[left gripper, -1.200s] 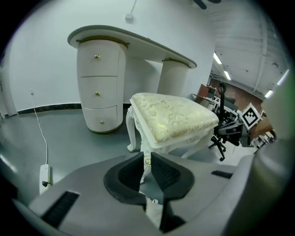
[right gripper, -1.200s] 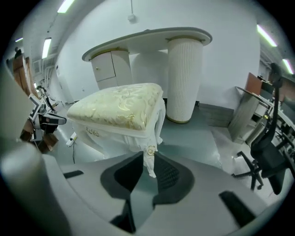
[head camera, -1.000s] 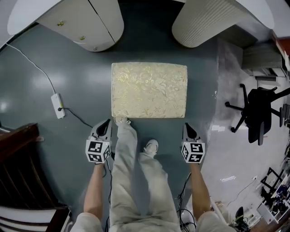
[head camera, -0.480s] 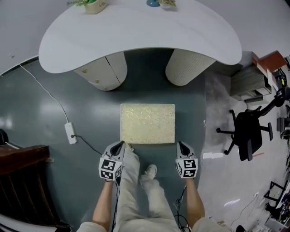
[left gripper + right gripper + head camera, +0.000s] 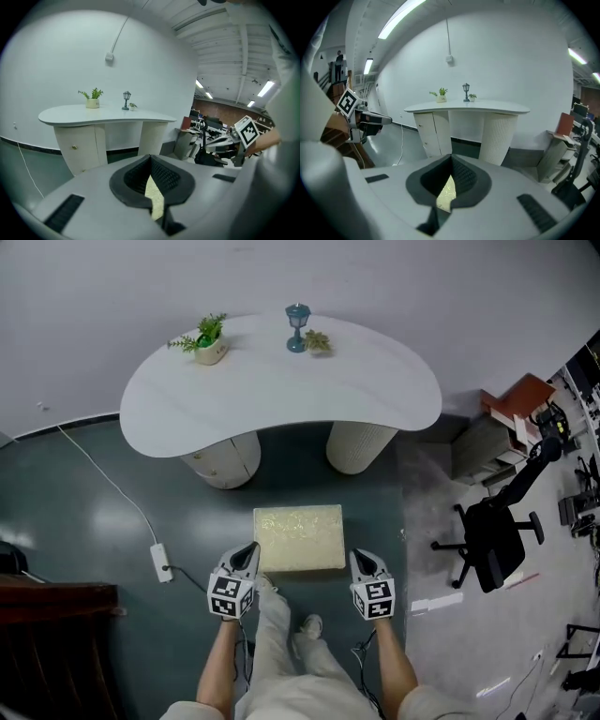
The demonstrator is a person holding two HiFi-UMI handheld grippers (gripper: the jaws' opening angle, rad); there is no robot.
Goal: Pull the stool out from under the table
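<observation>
The stool [image 5: 298,538], a low box with a cream patterned top, stands on the dark floor in front of the white curved table [image 5: 281,381], out from under its top. In the head view my left gripper [image 5: 250,549] hangs in the air above the stool's near left corner and my right gripper [image 5: 356,557] above its near right corner. Both are shut and hold nothing. In the left gripper view the closed left gripper [image 5: 151,158] points toward the table, with a sliver of stool [image 5: 154,199] below it. The right gripper [image 5: 451,158] likewise shows a strip of stool [image 5: 446,194].
A power strip [image 5: 160,562] with a white cable lies on the floor at left, by dark wooden furniture [image 5: 52,634]. A black office chair [image 5: 492,538] and a cabinet [image 5: 511,413] stand at right. A potted plant [image 5: 208,341] and a small blue lamp [image 5: 298,326] sit on the table. The person's legs [image 5: 291,652] stand behind the stool.
The view has risen, so the whole table has come into sight and the stool looks smaller. Both grippers have gone up from beside the stool's near corners, still shut and empty.
</observation>
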